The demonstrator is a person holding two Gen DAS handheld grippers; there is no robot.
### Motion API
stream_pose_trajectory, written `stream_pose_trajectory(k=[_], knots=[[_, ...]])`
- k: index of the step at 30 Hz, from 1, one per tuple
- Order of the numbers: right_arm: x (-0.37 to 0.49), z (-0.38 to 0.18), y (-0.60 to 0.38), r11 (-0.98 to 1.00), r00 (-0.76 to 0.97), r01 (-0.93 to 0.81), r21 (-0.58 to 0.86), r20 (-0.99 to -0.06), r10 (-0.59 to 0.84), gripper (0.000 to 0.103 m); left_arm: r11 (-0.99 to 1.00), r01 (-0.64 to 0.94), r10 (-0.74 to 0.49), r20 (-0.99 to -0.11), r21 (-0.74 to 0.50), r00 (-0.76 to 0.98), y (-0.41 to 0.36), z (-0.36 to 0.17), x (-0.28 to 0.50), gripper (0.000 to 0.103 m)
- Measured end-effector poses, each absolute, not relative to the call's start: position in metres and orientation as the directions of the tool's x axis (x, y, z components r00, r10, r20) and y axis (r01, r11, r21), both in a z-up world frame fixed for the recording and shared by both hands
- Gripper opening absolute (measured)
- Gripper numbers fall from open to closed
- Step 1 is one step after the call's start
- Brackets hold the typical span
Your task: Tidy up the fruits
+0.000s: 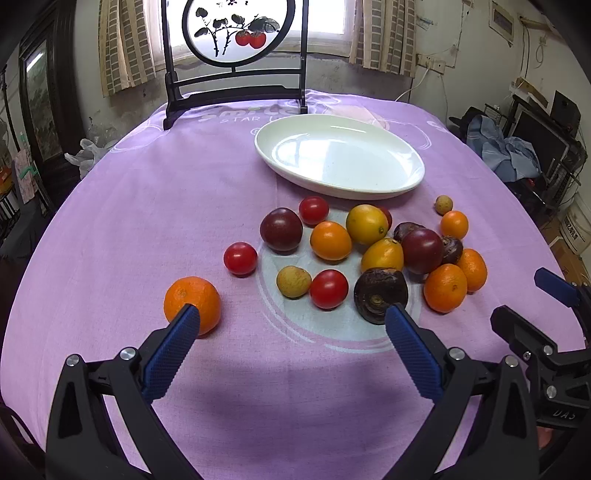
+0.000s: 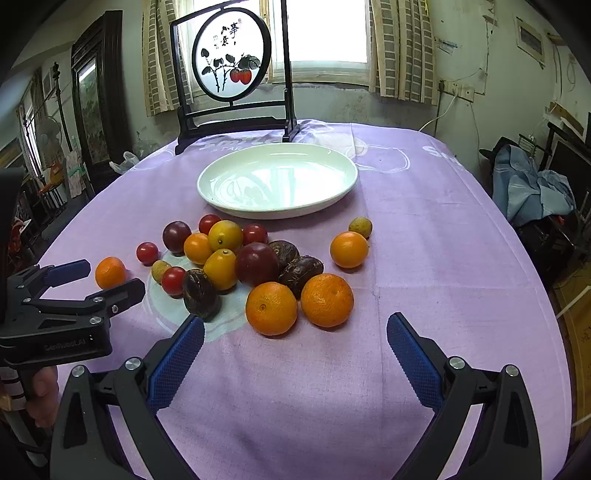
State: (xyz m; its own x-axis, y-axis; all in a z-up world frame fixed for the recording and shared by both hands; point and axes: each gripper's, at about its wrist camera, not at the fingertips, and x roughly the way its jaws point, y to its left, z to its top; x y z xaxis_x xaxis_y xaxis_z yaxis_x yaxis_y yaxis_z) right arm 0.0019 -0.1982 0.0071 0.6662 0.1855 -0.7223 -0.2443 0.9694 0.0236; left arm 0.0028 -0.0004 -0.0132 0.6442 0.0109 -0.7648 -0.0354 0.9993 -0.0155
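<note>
Several fruits lie loose on the purple tablecloth in front of an empty white oval plate [image 1: 340, 155], which also shows in the right wrist view [image 2: 277, 181]. They are oranges, red tomatoes, yellow and dark purple fruits. A lone orange [image 1: 192, 304] sits at the left, just past my left gripper's left fingertip. My left gripper [image 1: 291, 317] is open and empty, short of a dark wrinkled fruit [image 1: 380, 293]. My right gripper [image 2: 295, 328] is open and empty, just short of two oranges [image 2: 271, 308] [image 2: 327, 300]. Each gripper shows in the other view: the right one [image 1: 532, 302], the left one [image 2: 107, 278].
A dark wooden stand with a round painted panel [image 1: 236, 29] stands at the table's far edge behind the plate. The tablecloth [image 1: 147, 206] drops off at the rounded table edges. Furniture and blue cloth [image 2: 532, 188] crowd the room to the right.
</note>
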Motion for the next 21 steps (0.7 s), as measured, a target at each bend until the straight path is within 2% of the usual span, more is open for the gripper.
stream_pose_trajectory(k=[21], knots=[[-0.0003,0.0029,-0.1993,0.971,0.657,-0.236,0.039,-0.73,0.188,0.099,0.999,-0.044,0.011,-0.768,-0.022,0.641,0.0026,-0.0161,0.0025,0.098]])
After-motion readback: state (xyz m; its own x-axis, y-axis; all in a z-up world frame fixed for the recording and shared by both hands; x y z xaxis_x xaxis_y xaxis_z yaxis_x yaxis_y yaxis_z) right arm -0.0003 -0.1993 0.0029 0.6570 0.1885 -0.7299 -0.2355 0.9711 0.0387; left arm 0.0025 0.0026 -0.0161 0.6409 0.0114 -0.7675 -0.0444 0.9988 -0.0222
